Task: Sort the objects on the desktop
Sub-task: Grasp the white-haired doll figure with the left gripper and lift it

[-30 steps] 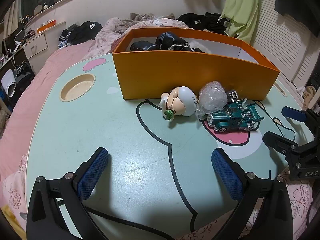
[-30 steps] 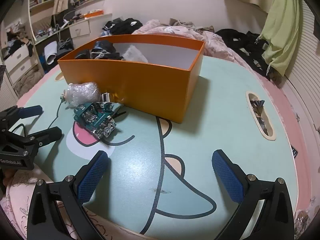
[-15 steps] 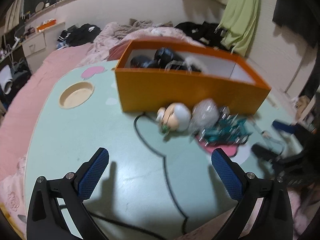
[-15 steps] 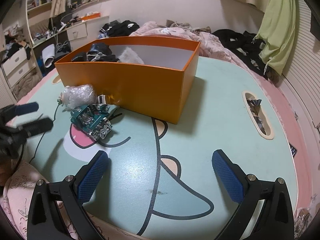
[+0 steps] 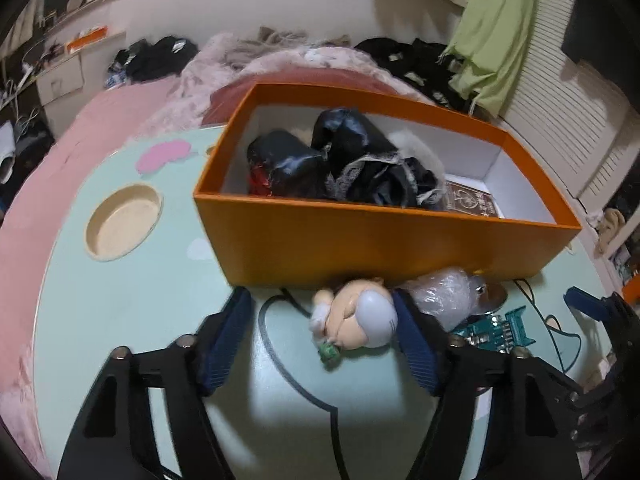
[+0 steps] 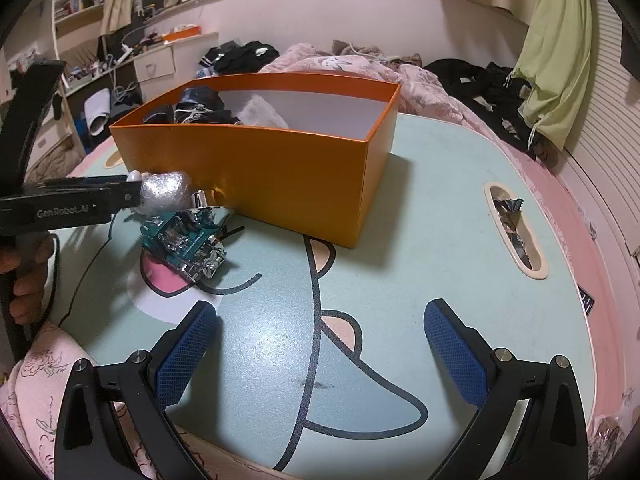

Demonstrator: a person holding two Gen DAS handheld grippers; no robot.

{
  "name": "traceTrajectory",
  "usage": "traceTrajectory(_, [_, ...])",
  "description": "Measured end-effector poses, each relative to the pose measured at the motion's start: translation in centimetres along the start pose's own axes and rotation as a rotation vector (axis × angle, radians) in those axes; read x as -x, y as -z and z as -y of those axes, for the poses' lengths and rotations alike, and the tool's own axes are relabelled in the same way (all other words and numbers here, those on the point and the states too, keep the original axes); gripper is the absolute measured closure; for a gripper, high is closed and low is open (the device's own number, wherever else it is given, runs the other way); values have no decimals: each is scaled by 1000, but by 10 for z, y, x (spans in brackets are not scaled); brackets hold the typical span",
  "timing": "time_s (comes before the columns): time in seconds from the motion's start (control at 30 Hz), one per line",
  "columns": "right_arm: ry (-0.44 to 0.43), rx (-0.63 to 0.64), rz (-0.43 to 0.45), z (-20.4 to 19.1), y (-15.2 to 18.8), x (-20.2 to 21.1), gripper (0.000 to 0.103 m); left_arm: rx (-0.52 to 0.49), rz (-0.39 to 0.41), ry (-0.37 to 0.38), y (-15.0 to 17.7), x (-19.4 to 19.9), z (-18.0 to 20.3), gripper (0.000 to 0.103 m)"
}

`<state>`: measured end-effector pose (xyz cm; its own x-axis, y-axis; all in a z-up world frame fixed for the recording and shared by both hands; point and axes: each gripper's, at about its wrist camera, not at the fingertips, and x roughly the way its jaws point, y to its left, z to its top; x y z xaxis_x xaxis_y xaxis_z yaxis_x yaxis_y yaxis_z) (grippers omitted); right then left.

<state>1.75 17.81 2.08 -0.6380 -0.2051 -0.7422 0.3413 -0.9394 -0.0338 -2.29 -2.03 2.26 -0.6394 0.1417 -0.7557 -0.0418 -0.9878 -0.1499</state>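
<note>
Left claw (image 5: 322, 334) spread wide, low over the mint-green bench (image 5: 120, 312). The doll head (image 5: 356, 322) lies between its blue pads (image 5: 226, 338), off-centre: just beside or touching the right pad, well apart from the left one; contact cannot be confirmed. Directly ahead of this claw the orange box (image 5: 360, 236) stands on the bench, with black bundled fabric (image 5: 340, 168) in its left half and a brown card (image 5: 472, 200) lying flat further right. Bubble-wrapped bundle (image 5: 444, 296) sits just beyond the right pad, against the box's front wall. Teal toy car (image 5: 496, 330) is right of that pad, partly hidden by it. Round recess (image 5: 122, 222) in the bench lies ahead and to the left. Right claw (image 6: 320, 344) also spread, nothing between its pads, above bare bench. From it, the toy car lies ahead-left, the box ahead, and a slot (image 6: 516, 230) holding dark scraps lies ahead-right.
</note>
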Motion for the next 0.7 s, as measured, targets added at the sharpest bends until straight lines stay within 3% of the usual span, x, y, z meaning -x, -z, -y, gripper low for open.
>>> traceTrajectory(0.03, [0,0,0,0,0,0,0,-13,3,32,2,1,3,60])
traceTrajectory(0.07, [-1,0,0,0,0,0,0,-20,4,43,3,2,5,62])
traceTrajectory(0.47, [0,0,0,0,0,0,0,5,38,18,43,47,2,62])
traceTrajectory(0.7, [0,0,0,0,0,0,0,-57,40,-34,60,39,10,61])
